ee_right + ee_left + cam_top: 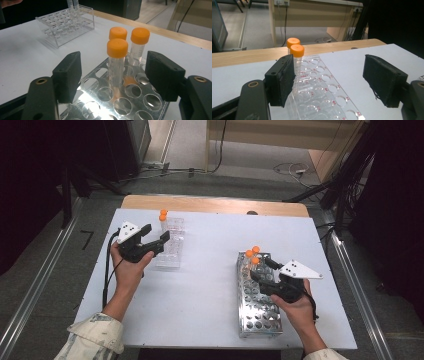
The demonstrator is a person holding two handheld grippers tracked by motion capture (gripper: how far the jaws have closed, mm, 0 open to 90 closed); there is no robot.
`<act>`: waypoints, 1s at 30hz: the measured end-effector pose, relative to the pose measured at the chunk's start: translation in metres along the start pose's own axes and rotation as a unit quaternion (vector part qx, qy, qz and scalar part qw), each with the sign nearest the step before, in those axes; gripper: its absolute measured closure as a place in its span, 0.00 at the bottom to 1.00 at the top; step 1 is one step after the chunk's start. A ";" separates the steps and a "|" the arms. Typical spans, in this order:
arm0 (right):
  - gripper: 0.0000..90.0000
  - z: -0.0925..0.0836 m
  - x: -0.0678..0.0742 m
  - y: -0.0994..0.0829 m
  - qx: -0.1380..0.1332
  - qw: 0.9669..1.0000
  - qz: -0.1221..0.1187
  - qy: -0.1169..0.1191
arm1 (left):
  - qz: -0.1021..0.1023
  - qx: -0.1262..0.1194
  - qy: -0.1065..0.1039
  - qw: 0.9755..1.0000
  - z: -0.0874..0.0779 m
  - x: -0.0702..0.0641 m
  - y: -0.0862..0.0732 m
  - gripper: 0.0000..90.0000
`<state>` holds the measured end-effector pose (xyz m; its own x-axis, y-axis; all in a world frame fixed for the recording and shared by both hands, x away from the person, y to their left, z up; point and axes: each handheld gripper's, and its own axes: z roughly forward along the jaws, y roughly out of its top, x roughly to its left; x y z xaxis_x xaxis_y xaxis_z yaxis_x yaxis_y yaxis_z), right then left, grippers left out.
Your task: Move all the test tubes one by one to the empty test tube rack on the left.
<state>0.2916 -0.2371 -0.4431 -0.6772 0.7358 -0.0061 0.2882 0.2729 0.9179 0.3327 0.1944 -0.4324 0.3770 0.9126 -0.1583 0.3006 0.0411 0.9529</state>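
The right gripper (113, 75) is wide open around a tube (117, 62) in the metal rack (105, 100), not touching. The left gripper (328, 82) gapes over the clear rack (324, 100).

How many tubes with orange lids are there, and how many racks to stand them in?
Orange-capped tubes in the metal rack: 3, such as the nearest tube
Orange-capped tubes in the clear plastic rack: 2, such as the front tube
Racks: 2
Total: 5 tubes and 2 racks, 7 things.
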 end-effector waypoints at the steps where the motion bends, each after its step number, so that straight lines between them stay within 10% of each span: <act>1: 0.34 0.002 -0.001 -0.001 0.001 1.000 -0.001 0.001 | -0.001 0.000 -0.001 1.000 0.000 -0.001 -0.001 0.29; 30: 0.65 0.024 -0.013 -0.013 0.027 0.999 -0.009 0.025 | 0.003 0.011 -0.003 1.000 0.003 -0.003 -0.005 0.30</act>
<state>0.3134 -0.2352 -0.4645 -0.7143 0.6999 -0.0009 0.3122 0.3197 0.8946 0.3327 0.1898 -0.4379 0.3841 0.9104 -0.1540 0.3172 0.0266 0.9480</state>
